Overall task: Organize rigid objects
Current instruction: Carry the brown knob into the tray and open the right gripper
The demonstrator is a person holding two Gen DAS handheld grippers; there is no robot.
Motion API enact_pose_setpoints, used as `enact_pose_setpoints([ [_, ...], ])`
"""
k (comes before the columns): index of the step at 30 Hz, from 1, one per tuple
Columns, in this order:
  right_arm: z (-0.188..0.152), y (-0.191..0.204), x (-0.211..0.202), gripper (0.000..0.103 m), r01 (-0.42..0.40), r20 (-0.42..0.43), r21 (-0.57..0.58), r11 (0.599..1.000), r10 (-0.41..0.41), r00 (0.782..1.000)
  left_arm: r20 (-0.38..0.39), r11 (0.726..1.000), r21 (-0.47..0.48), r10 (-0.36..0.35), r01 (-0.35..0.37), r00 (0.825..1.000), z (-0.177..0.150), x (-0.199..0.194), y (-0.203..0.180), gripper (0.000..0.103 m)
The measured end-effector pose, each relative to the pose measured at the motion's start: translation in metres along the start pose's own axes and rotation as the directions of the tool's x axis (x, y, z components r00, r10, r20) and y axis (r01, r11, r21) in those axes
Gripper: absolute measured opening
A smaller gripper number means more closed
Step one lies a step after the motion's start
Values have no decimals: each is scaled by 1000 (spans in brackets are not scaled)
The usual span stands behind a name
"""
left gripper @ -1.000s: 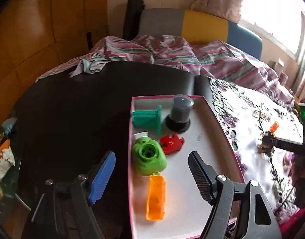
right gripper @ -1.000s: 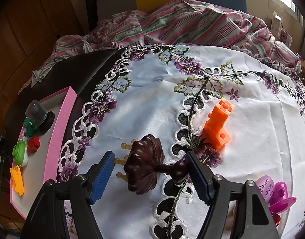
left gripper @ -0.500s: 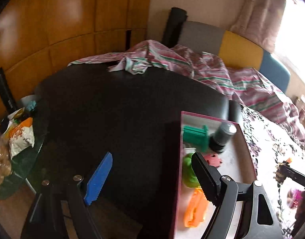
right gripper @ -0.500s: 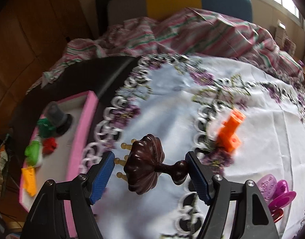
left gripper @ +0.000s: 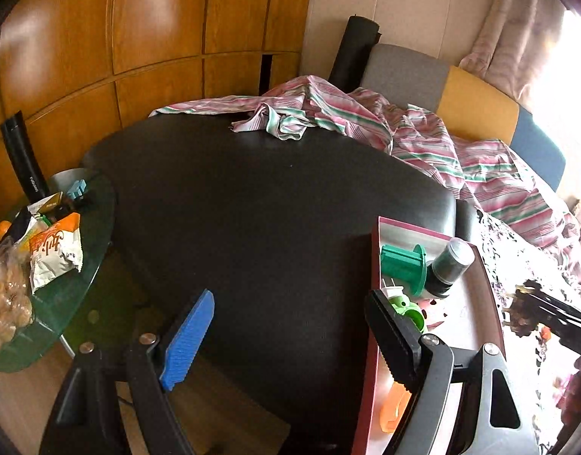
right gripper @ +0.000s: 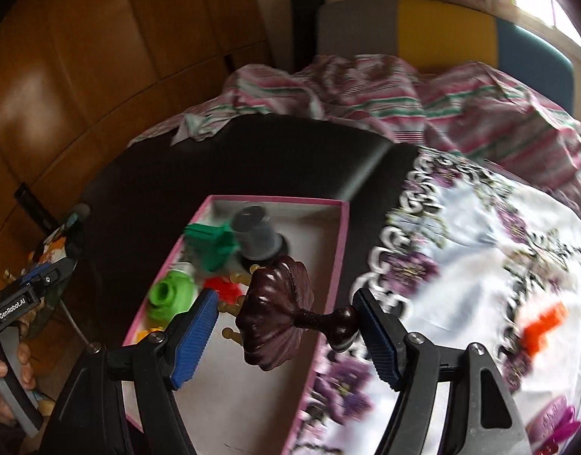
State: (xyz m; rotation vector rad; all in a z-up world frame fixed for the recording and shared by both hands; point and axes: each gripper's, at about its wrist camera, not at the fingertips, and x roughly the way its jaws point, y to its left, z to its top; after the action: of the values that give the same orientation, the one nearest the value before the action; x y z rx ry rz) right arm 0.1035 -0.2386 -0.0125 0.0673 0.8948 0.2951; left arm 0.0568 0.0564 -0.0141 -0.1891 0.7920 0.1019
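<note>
Pink tray (right gripper: 337,235) holding green spool (right gripper: 212,244), grey cap (right gripper: 258,233), green round piece (right gripper: 170,295), red piece (right gripper: 225,289); right gripper (right gripper: 286,331) clamped on dark wooden knob (right gripper: 279,314) above tray; left gripper (left gripper: 286,335) apart, empty.

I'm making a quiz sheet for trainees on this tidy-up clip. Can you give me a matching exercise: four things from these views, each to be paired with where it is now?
Things:
1. dark wooden massager
2. grey cap
3. orange block
4. snack packet

Places:
A. lying on the flowered tablecloth
B. on the glass side table
C. between the pads of the right gripper
D. standing in the pink tray

Pairs: 1-C, 2-D, 3-A, 4-B
</note>
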Motion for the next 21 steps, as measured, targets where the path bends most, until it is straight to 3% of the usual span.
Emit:
enact_pose_setpoints([
  [7,11,13,45,74,-17,-88,-33,999,14,996,-1,1000,18,-3,3,1000,1,2,-2,82],
  [12,11,9,81,74,39,-140,-36,999,-43,989,1,999,44,-14,14,1000,-1,0,-9,82],
  [21,17,6,73,74,17,-114,16,1000,-16,993,8,995,94,-32,31,999,-2,-2,-20,82],
])
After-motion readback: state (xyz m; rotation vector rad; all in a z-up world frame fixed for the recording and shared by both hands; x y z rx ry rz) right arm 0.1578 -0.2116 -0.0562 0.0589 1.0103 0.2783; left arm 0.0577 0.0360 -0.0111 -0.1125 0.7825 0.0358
